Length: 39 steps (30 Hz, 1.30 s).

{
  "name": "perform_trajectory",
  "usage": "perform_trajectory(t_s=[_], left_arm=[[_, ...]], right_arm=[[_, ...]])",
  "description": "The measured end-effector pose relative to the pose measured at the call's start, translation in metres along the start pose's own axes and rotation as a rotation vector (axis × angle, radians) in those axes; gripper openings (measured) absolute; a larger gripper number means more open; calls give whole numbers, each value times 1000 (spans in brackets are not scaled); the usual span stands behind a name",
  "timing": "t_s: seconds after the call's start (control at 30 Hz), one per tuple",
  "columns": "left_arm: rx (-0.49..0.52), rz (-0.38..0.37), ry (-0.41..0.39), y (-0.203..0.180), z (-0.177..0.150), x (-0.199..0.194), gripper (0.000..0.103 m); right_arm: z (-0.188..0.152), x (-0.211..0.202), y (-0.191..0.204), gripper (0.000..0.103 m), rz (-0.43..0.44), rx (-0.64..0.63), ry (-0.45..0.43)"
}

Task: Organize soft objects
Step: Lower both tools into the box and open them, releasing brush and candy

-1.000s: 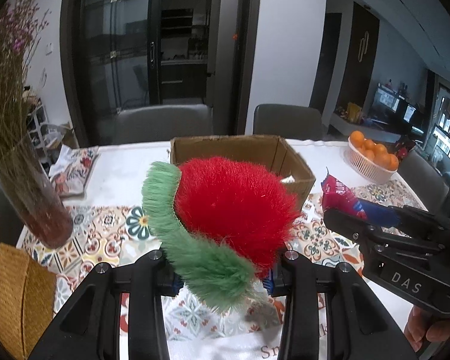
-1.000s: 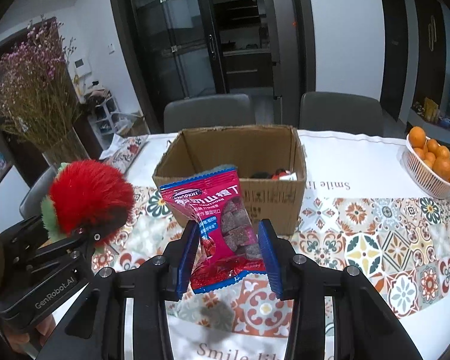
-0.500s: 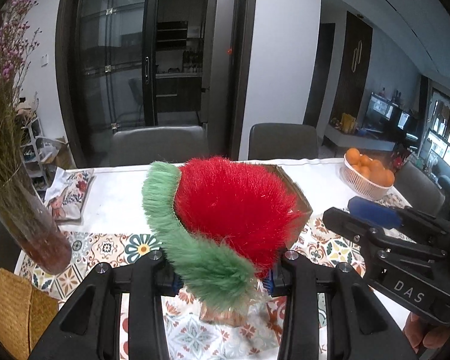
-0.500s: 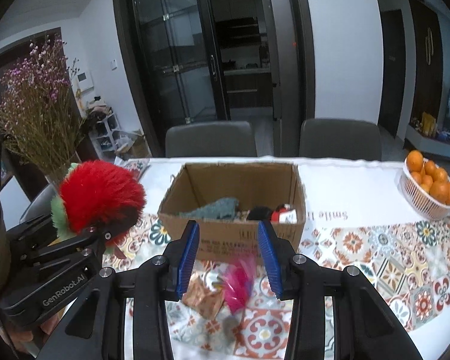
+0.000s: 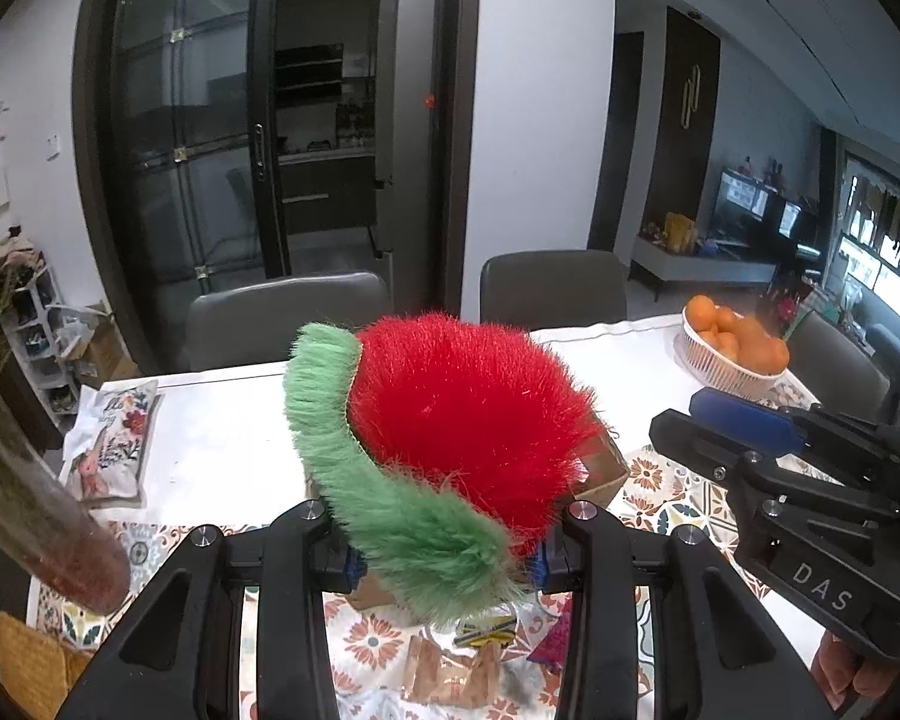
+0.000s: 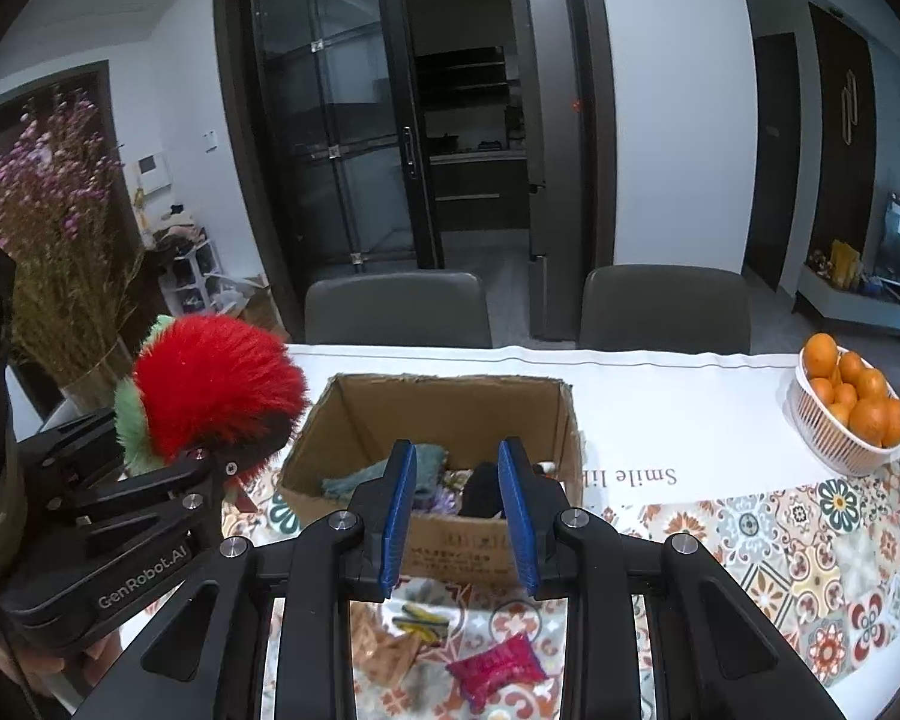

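Our left gripper (image 5: 444, 546) pinches the furry red-and-green plush (image 5: 468, 414) beside the cardboard box (image 6: 450, 468); our right gripper (image 6: 457, 516) is drawn in with nothing between its fingers (image 6: 399, 516).

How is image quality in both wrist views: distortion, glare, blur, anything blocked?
Left wrist: strong fisheye bending with dark corners; the furry red-and-green plush is sharp but hides most of the brown cardboard box. Right wrist: the same bending, dim indoor light, no strong glare, and the white basket of oranges reads clearly.
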<state>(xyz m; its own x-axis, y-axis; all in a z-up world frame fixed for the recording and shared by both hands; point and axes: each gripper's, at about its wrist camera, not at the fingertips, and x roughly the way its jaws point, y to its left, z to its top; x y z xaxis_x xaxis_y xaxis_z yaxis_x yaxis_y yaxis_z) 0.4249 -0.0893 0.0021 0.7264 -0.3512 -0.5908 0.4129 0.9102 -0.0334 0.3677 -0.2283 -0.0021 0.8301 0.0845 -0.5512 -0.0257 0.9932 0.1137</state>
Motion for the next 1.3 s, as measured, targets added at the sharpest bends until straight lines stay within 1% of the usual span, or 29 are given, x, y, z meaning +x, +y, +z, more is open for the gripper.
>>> perform_trajectory(t_s=[0.2, 0.47, 0.67, 0.77, 0.87, 0.97, 1.0, 1.07, 1.1, 1.13, 1.3], left_arm=[[23, -14, 52, 1, 7, 32, 39], [83, -10, 119, -5, 13, 78, 39], [109, -34, 162, -12, 17, 105, 39], [121, -46, 184, -16, 18, 117, 41], [138, -51, 214, -19, 19, 130, 49], [163, -33, 234, -23, 17, 140, 66], [166, -27, 240, -22, 18, 142, 74], [165, -23, 230, -22, 18, 140, 77], [166, -21, 227, -22, 17, 139, 82], [165, -13, 227, -22, 18, 138, 85], [154, 10, 204, -17, 18, 125, 87]], right_arm=[[6, 24, -10, 30, -18, 23, 30], [6, 53, -21, 30, -37, 43, 75], [2, 67, -33, 30, -55, 66, 101], [2, 73, -37, 30, -65, 80, 111], [1, 79, -42, 30, -76, 94, 124], [0, 81, -45, 30, -91, 102, 130], [0, 82, -46, 30, -94, 103, 132], [0, 82, -48, 30, -105, 108, 133], [-1, 81, -49, 30, -108, 114, 135], [-1, 81, -51, 31, -111, 118, 134], [-1, 77, -51, 32, -120, 123, 132]])
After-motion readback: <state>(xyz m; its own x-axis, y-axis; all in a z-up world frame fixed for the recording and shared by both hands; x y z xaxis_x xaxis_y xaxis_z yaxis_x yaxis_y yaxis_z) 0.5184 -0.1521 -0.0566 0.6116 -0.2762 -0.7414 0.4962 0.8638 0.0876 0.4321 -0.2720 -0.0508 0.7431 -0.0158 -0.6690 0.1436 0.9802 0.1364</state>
